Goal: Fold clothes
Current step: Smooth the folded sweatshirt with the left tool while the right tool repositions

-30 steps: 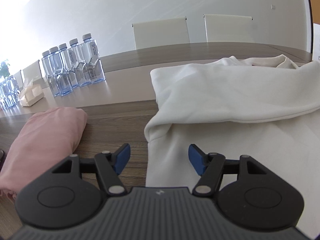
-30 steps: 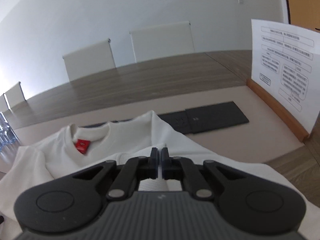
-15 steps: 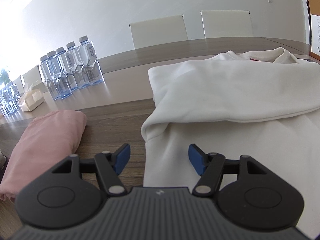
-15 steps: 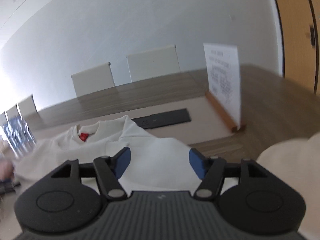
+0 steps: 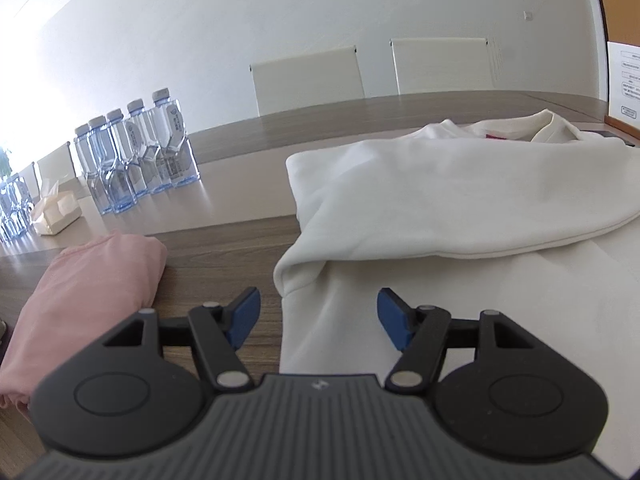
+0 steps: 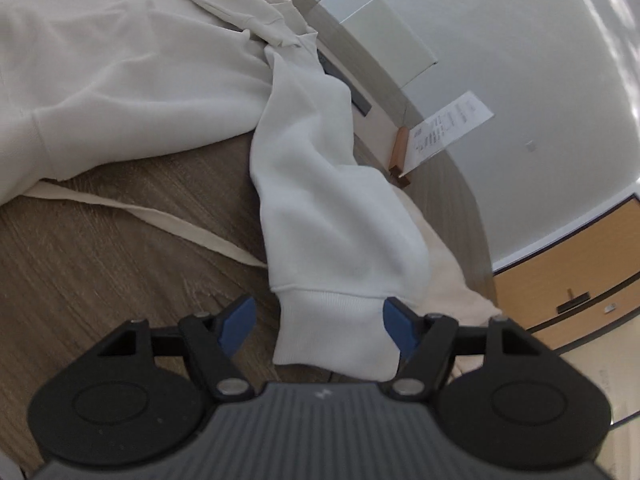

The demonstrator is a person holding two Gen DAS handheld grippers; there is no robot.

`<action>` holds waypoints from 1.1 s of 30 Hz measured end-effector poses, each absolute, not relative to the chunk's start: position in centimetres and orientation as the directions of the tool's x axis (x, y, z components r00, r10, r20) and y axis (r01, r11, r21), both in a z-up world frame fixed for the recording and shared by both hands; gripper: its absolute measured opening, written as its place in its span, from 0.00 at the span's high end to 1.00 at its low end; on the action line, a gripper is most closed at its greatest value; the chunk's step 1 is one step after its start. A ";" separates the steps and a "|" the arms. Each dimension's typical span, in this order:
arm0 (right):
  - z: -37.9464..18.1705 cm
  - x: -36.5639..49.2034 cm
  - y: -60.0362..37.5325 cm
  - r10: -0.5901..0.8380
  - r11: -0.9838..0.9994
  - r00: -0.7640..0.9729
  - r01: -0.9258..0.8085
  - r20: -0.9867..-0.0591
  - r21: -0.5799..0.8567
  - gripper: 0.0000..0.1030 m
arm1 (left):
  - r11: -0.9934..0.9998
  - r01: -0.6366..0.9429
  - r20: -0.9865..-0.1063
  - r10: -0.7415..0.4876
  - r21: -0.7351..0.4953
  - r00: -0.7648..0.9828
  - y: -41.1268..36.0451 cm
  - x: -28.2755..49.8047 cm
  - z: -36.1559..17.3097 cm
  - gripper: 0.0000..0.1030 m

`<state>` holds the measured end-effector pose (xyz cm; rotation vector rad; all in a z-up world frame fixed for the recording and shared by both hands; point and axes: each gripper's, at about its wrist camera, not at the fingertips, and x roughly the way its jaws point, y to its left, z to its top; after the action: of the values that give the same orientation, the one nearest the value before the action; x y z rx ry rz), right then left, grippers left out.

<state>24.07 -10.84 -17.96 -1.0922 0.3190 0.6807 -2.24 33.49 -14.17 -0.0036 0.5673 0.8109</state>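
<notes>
Left claw (image 5: 318, 314) spread wide over white sweatshirt (image 5: 460, 192), right claw (image 6: 316, 326) agape, apparently straddling sleeve cuff (image 6: 336, 332)

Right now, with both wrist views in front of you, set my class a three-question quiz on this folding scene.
1. True or false: the right gripper is shut on the sleeve cuff.
2. What colour is the folded garment left of the white sweatshirt? A pink, B blue, C grey.
3. Fill in: beyond the pink garment stands a row of water ____.

Key: 1 false, its jaws stand open around the cuff; 2 A; 3 bottles.
</notes>
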 end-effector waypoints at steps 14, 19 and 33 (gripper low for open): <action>-5.7 33.2 -7.6 0.600 0.622 0.521 -0.781 -0.607 -0.054 1.00 | 0.789 -0.607 -0.376 0.595 0.102 0.710 28.7 -5.0 -11.7 0.29; 7.3 35.8 -6.8 0.622 0.748 0.666 -0.661 -0.412 0.059 1.00 | 0.789 -0.613 -0.367 0.585 0.049 0.723 28.7 -4.9 -11.7 0.29; -15.9 25.9 4.2 0.277 0.165 0.679 -0.731 -0.680 -0.662 0.55 | 0.806 -0.573 -0.369 0.583 0.148 0.724 26.2 -3.9 -12.9 0.29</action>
<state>25.94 4.25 -15.88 -1.2035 0.4551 0.7538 -3.93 26.23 -12.90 0.0245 0.4149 0.6382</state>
